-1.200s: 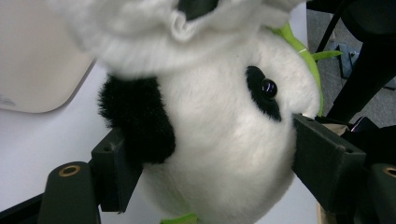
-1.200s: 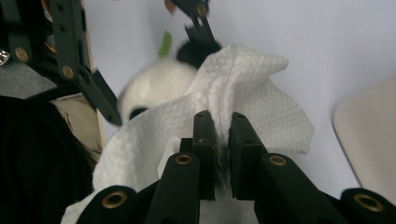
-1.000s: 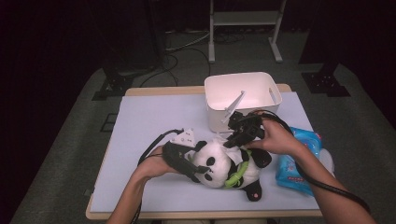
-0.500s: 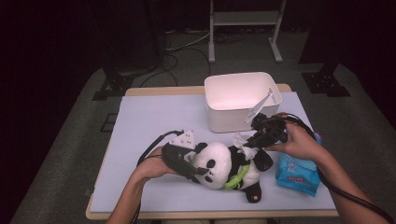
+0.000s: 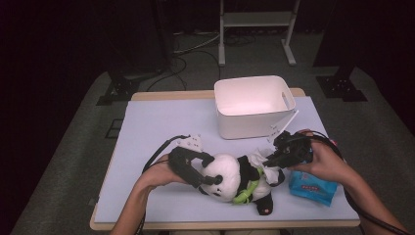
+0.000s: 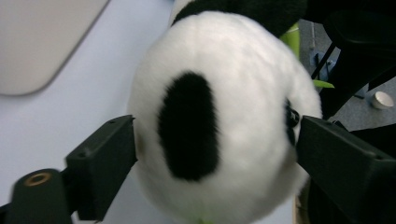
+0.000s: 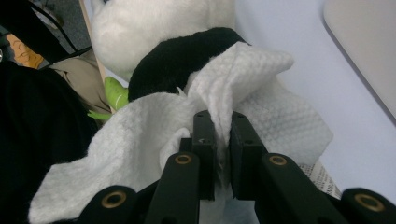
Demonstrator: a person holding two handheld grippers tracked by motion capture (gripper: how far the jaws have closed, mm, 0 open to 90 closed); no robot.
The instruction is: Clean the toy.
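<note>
Since the earlier frames, the right gripper [image 5: 272,157] has come away from the white bin [image 5: 254,106] and down to the toy panda [image 5: 235,180], carrying a white wipe [image 7: 224,100]. High view: the panda lies on its back on the pale blue table [image 5: 156,122], near the front edge, with the bin standing farther back and well apart from it. A blue packet of wipes [image 5: 312,187] lies just beside the panda on the right, under the right hand [image 5: 325,164]. Left gripper view: the left gripper [image 6: 210,154] has its jaws spread wide on either side of the panda's white head, both jaws touching or nearly touching the plush; a black patch faces the camera. Right gripper view: the right jaws are pinched nearly together on a fold of the wipe, which drapes against the panda's black arm and white body. A green ribbon [image 5: 246,192] crosses the panda's middle.
</note>
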